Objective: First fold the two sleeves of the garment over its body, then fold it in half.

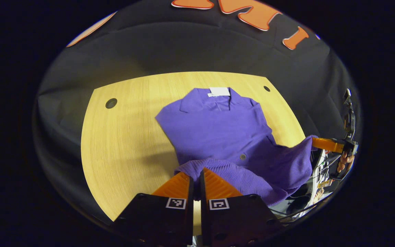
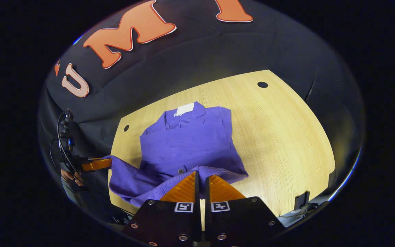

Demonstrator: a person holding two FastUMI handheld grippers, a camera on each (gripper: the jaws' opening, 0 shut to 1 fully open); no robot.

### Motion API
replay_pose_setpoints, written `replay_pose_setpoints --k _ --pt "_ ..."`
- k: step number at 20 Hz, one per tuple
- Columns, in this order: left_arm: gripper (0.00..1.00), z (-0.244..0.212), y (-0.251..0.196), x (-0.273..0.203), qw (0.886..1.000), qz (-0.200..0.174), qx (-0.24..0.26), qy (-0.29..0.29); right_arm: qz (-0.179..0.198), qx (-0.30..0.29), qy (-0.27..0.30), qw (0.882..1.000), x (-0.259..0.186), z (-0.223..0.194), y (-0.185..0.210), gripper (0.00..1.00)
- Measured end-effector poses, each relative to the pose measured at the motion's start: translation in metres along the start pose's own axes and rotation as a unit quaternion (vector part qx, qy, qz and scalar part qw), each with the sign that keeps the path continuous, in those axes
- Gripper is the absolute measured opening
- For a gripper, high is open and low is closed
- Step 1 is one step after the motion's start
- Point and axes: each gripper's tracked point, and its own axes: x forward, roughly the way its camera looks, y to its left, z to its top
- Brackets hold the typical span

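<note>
Purple collared shirt (image 1: 218, 127) flat on the wooden worktop (image 1: 122, 144), collar and white neck label (image 1: 219, 91) at the far end, hem end nearest the grippers. No sleeve lying out to either side of the body; sides read as straight folded edges, so sleeve folds judged done. Half fold judged under way: ribbed hem (image 1: 238, 175) lifted off the worktop at both near corners, not yet carried toward the collar.

Left gripper (image 1: 196, 173) pressed together, pinching the hem at one corner. Right gripper (image 2: 201, 176) likewise closed on the hem at the other corner.

Left gripper view: right gripper off to the side with fabric stretched to its tip, a hand behind it; small button (image 1: 242, 156) near the hem. Right gripper view: straight folded side of the shirt along the bare worktop, and cable hole (image 2: 262, 84) at the far corner.
</note>
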Motion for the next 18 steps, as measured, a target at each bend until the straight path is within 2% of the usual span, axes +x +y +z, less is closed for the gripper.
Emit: replay_pose_setpoints --k 5,9,13,18 --pt "0.11 0.037 0.017 0.022 0.997 0.035 -0.069 -0.017 0.035 0.003 0.02 0.999 0.039 0.04 -0.017 0.04" --pt "0.11 0.064 0.025 0.044 0.992 0.058 -0.113 -0.026 0.049 0.011 0.032 0.998 0.073 0.07 -0.036 0.04" --pt "0.1 0.093 0.026 0.06 0.989 0.081 -0.116 -0.042 0.072 0.028 0.047 0.996 0.105 0.087 -0.037 0.04" --pt "0.1 0.128 0.027 0.071 0.989 0.105 -0.089 -0.063 0.098 0.027 0.058 0.993 0.128 0.114 -0.026 0.04"
